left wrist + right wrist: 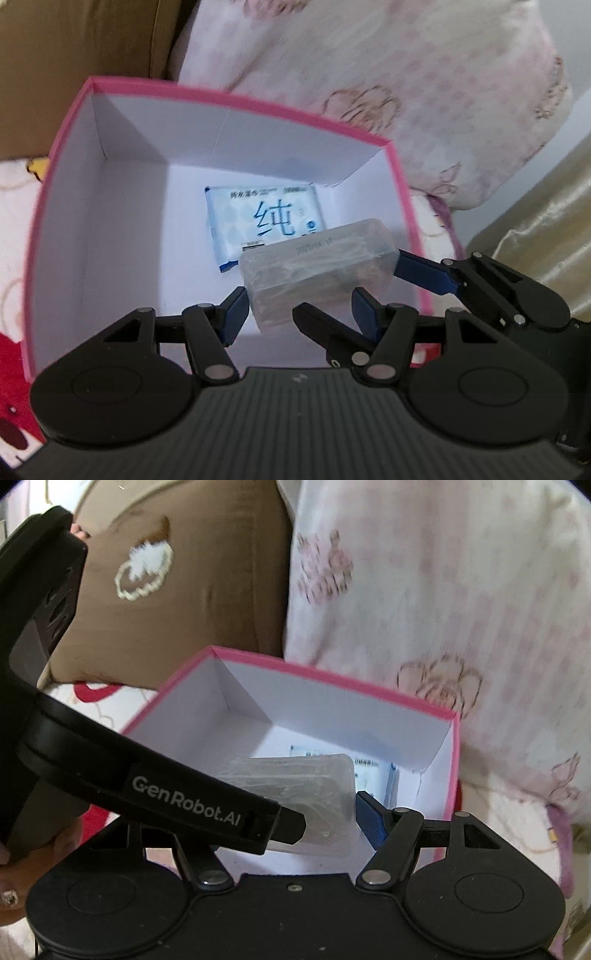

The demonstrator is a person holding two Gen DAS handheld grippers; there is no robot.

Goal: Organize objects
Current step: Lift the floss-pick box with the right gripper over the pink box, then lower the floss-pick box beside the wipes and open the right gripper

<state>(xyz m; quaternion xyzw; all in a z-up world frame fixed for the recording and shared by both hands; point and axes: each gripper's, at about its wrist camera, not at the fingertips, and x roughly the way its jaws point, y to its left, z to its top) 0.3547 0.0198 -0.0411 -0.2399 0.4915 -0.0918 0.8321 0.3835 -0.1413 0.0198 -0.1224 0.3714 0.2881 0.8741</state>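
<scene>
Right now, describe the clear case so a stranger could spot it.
Find the pink box with white walls, standing among pillows. Above its open top, both grippers hold a clear plastic case by its ends. Unlike the flat blue-and-white wipes pack lying on the box floor, it is see-through, blocky and held up.

Soft, even daylight fills both views. The white inside of the box (122, 206) is bright, nearly washed out, with grey shadows in its far corners. The pillow (424, 609) is smeared by motion blur. Fisheye bending curves the box rim, and the frame corners darken.
</scene>
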